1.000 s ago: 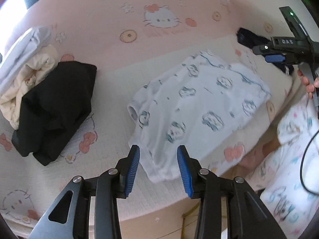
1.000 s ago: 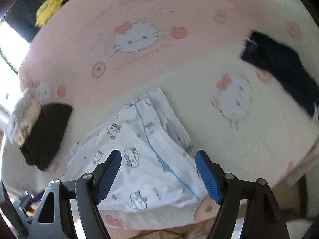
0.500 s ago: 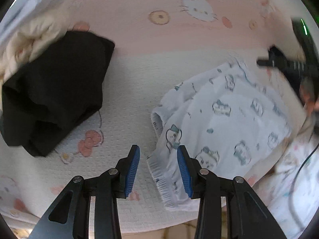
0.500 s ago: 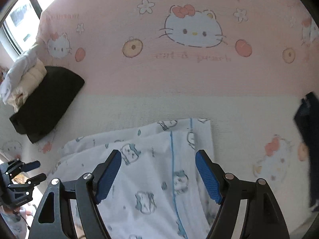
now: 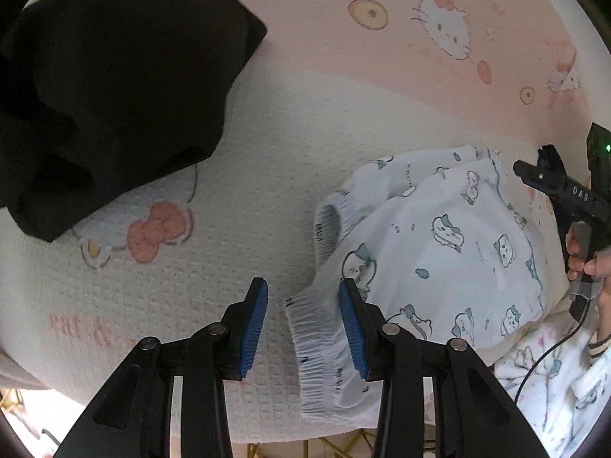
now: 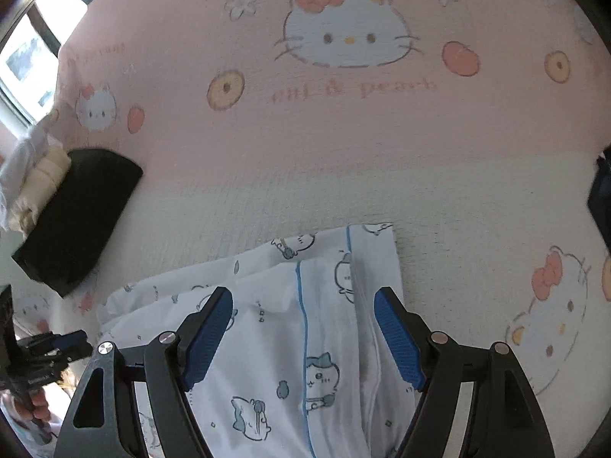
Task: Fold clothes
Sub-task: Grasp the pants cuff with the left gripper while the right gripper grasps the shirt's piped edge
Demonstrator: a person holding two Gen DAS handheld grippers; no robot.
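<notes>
Left gripper (image 5: 303,328) unclenched, straddling ribbed cuff (image 5: 315,347) at lower centre; right gripper (image 6: 303,337) unclenched over printed garment (image 6: 290,343). Risk: shallow bite slips off cuff

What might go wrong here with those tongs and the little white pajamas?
The left tongs straddle only the ribbed cuff, so pulling may undo the folded pajamas. The cuff lies near the bed edge and could slide off. The right tongs hover open, pinning nothing.
</notes>
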